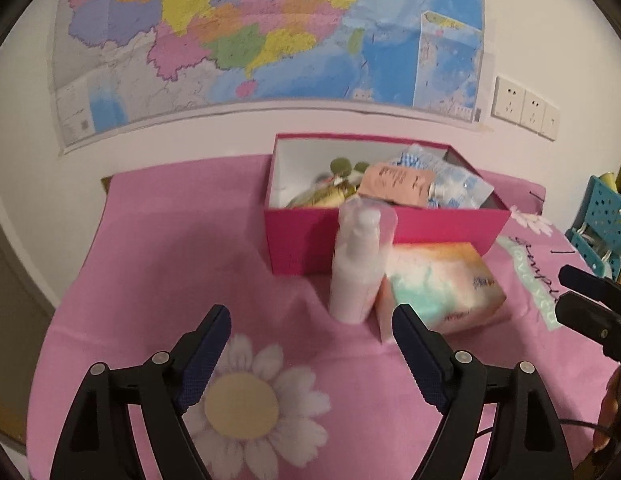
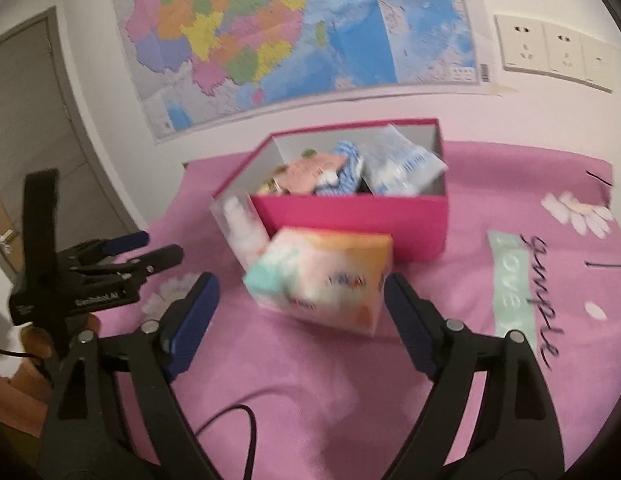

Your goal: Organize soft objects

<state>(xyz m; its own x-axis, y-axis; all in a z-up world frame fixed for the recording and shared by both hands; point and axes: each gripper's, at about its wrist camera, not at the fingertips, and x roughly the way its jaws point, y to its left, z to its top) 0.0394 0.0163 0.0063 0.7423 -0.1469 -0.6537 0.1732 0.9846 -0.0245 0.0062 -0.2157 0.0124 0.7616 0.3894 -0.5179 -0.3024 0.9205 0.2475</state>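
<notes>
A pink open box (image 1: 390, 236) stands at the back of the table, holding a peach tube (image 1: 394, 182), blue-and-white packs (image 1: 458, 184) and a blue checked cloth (image 2: 348, 168). In front of it stand a white pump bottle (image 1: 356, 264) in clear wrap and a pastel tissue pack (image 1: 442, 284). My left gripper (image 1: 312, 312) is open just short of the bottle, nothing between its pads. My right gripper (image 2: 299, 280) is open with the tissue pack (image 2: 322, 280) lying between and just beyond its fingertips, pads not pressing. The left gripper (image 2: 158, 246) also shows at the left of the right wrist view.
A pink daisy-print cloth (image 1: 170, 264) covers the table. A wall map (image 1: 250, 32) and sockets (image 1: 524, 108) are behind the box. A blue perforated rack (image 1: 602, 220) stands at the right, a door (image 2: 34, 112) at the left. A black cable (image 2: 246, 420) crosses the near cloth.
</notes>
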